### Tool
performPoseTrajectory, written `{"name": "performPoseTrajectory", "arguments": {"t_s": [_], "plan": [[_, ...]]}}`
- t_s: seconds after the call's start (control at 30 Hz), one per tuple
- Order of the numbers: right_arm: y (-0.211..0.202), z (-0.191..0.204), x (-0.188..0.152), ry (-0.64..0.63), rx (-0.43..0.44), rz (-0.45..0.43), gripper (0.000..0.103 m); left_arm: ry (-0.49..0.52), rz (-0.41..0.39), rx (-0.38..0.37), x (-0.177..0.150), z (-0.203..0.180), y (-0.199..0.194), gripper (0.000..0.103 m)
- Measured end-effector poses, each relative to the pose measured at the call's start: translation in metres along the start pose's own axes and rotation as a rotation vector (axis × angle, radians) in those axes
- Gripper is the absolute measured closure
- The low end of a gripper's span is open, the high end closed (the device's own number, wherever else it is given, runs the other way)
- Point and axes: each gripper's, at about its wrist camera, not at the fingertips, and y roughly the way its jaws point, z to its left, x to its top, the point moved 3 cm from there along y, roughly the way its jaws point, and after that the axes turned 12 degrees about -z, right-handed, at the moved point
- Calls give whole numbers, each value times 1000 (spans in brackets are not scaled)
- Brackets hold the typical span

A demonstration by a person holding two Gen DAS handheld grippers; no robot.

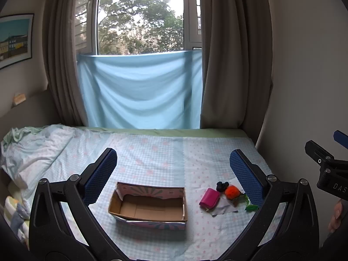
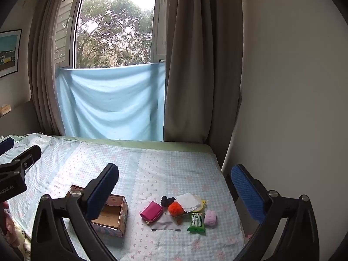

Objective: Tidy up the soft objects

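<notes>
An open, empty cardboard box (image 1: pixel 150 206) sits on the bed; it also shows in the right wrist view (image 2: pixel 113 215). To its right lies a cluster of soft things: a pink pouch (image 2: pixel 151 212), an orange pompom (image 2: pixel 176 208), a black hair tie (image 2: pixel 167 201), a folded white cloth (image 2: pixel 188 201), a green tissue pack (image 2: pixel 196 221), a pink roll (image 2: pixel 210 217) and a thin grey cloth (image 2: pixel 165 223). My left gripper (image 1: pixel 174 169) is open and empty, above the box. My right gripper (image 2: pixel 174 184) is open and empty, above the cluster.
The bed (image 1: pixel 156 152) has a blue checked sheet, with a rumpled quilt (image 1: pixel 32 150) at the left. Curtains (image 1: pixel 235 65) and a blue cloth (image 1: pixel 141 89) hang behind. A wall (image 2: pixel 293 87) borders the bed's right edge.
</notes>
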Motion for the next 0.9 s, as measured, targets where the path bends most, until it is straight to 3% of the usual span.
{"name": "performPoseTrajectory", "arguments": {"t_s": [0.9], "plan": [[0,-5,1,10,-21,-11,0,-3,11,-43,-1,0,6,0]]}}
